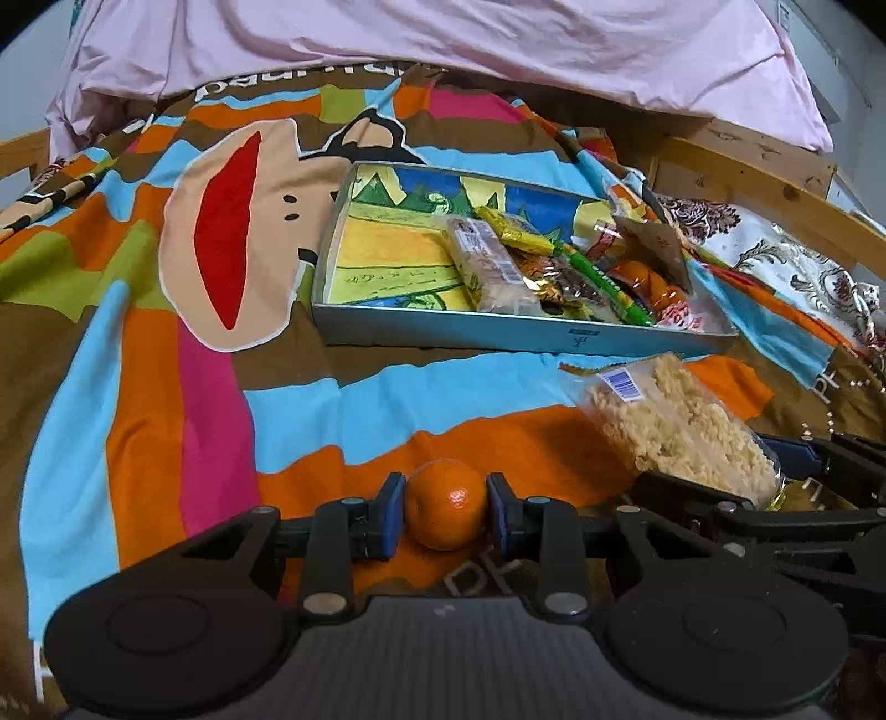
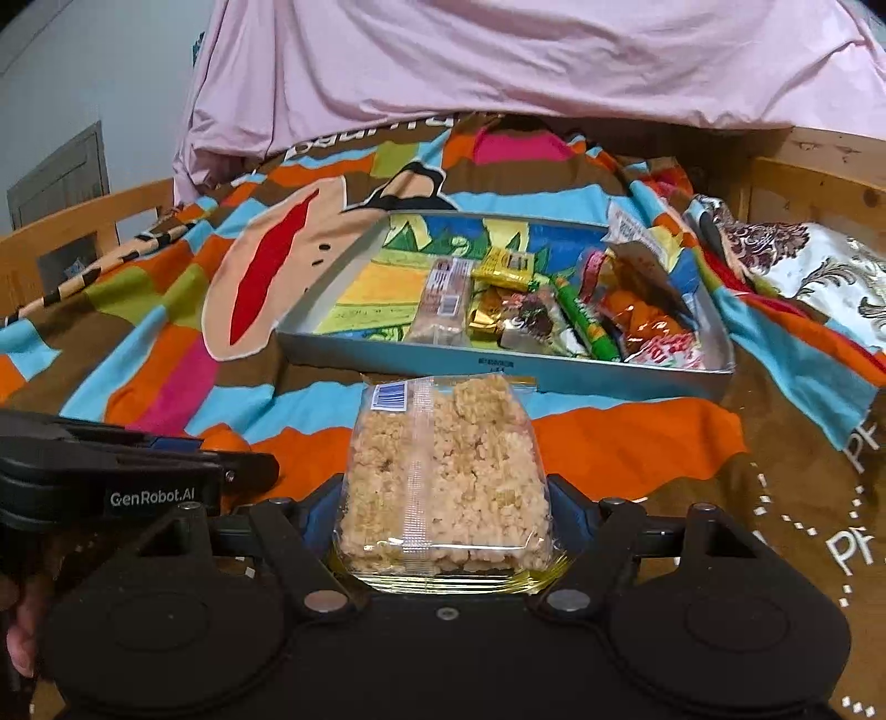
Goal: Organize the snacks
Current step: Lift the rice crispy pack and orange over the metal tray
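My left gripper (image 1: 446,512) is shut on a small orange mandarin (image 1: 446,508), its blue pads pressing both sides, above the colourful bedspread. My right gripper (image 2: 443,518) is shut on a clear packet of puffed rice cake (image 2: 443,476), which sticks out forward between the fingers; the same packet (image 1: 681,421) shows at the right of the left wrist view. Ahead lies a shallow grey box tray (image 1: 459,332) (image 2: 498,368) with a cartoon-printed floor. Its right half holds several wrapped snacks (image 1: 554,266) (image 2: 554,310); its left half is bare.
A striped bedspread (image 1: 166,387) with a cartoon monkey face covers the bed. A pink quilt (image 1: 443,50) is heaped at the far end. A wooden bed rail (image 1: 775,183) and a floral cushion (image 1: 803,266) lie to the right. The left gripper's body (image 2: 111,476) appears at the left of the right wrist view.
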Motion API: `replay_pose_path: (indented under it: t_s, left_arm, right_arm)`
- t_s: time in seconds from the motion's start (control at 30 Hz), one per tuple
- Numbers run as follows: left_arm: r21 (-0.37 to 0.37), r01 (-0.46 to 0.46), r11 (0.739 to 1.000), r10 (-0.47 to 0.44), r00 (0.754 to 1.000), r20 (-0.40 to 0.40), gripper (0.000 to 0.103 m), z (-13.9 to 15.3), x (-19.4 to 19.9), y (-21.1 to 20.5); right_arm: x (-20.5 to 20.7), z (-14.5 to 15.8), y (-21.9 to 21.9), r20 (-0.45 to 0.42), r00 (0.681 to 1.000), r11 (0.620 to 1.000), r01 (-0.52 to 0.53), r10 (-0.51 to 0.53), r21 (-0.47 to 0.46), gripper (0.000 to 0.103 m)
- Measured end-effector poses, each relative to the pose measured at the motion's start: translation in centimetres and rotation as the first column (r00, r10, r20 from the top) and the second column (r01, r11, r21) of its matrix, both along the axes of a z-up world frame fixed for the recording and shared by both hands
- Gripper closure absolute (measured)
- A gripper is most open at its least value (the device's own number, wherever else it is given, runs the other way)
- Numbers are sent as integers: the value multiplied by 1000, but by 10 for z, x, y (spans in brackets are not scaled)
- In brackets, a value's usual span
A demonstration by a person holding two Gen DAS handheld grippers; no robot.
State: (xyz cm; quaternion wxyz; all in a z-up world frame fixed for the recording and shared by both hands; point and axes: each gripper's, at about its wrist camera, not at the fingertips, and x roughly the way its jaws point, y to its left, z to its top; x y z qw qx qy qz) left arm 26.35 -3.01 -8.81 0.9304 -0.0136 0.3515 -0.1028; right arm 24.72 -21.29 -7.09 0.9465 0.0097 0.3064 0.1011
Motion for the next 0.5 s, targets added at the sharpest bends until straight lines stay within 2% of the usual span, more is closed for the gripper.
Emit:
replay_pose_path:
  t_s: [0.5]
  left_arm:
    - [-63,-58,996,61,997,50,70,21,-5,-18]
  right_arm:
    - [-5,20,-25,79,995,998,52,-56,47,27]
